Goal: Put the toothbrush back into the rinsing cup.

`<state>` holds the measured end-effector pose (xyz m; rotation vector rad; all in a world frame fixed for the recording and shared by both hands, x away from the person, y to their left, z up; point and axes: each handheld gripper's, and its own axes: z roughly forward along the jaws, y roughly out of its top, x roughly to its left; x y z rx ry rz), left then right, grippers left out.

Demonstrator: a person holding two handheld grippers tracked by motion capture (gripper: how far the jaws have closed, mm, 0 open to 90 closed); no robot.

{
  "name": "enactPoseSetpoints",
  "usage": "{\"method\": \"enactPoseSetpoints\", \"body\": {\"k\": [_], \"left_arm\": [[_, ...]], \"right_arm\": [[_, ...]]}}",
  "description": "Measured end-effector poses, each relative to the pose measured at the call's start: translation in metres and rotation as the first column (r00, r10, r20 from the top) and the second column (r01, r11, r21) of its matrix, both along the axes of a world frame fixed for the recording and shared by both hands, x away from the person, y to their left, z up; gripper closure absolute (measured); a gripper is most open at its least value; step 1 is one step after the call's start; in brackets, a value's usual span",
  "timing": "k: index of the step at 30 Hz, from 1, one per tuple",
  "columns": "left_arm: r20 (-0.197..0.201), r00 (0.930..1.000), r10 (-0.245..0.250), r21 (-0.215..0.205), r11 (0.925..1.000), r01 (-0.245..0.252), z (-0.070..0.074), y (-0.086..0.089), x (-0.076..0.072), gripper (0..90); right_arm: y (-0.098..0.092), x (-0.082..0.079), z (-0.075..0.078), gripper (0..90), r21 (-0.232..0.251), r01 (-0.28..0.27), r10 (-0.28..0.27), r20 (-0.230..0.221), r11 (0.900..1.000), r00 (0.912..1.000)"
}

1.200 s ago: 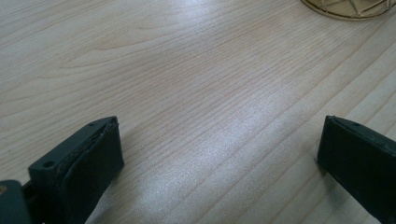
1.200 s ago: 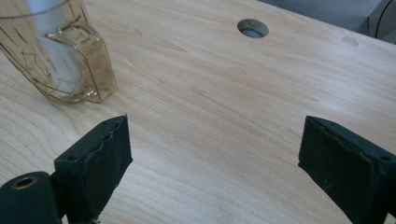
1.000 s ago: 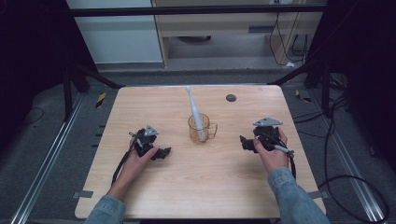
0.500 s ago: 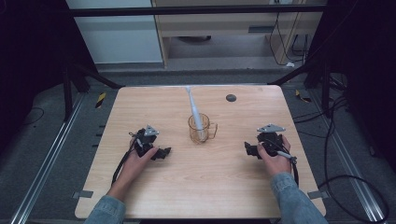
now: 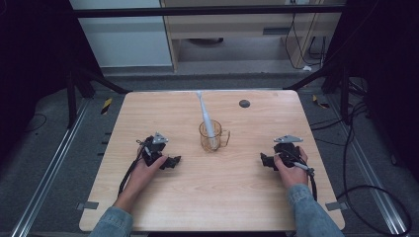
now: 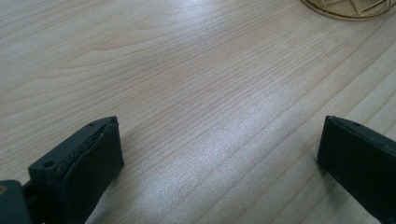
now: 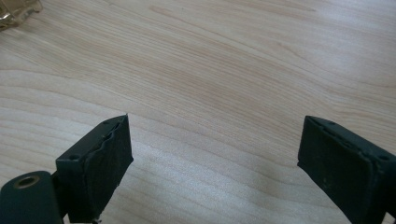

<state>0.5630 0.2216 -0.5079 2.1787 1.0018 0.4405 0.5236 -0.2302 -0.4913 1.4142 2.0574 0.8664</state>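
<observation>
Centrally on the wooden table [image 5: 163,207]: one amber glass mug [image 5: 211,140], a white electric toothbrush [image 5: 206,116] standing tilted inside. Likely fragile, slick and rigid; toothbrush light, best taken mid-handle. Left gripper [image 5: 173,162] and right gripper [image 5: 265,161] rest either side, well apart, jaws spread, empty.

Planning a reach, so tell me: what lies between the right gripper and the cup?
Nothing: bare table separates the right gripper from the cup, per the high view.
</observation>
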Motion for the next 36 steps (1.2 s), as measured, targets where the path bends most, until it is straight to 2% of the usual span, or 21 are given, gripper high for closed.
{"method": "enactPoseSetpoints", "body": {"k": [12,24,30,36], "left_arm": [[0.0,1.0,0.0,0.0,1.0,0.0,0.0,0.0,0.0,0.0],[0.0,1.0,0.0,0.0,1.0,0.0,0.0,0.0,0.0,0.0],[0.0,1.0,0.0,0.001,1.0,0.0,0.0,0.0,0.0,0.0],[0.0,1.0,0.0,0.0,1.0,0.0,0.0,0.0,0.0,0.0]], "right_arm": [[-0.003,0.014,-0.012,10.7,0.056,0.03,-0.03,-0.003,0.998,0.9996],[-0.002,0.02,-0.019,9.9,0.08,0.049,-0.049,-0.006,0.996,0.9988],[-0.001,0.021,-0.019,8.7,0.081,0.054,-0.053,-0.006,0.995,0.9986],[0.005,0.022,-0.02,5.8,0.034,0.042,-0.041,-0.012,0.999,0.9991]]}}
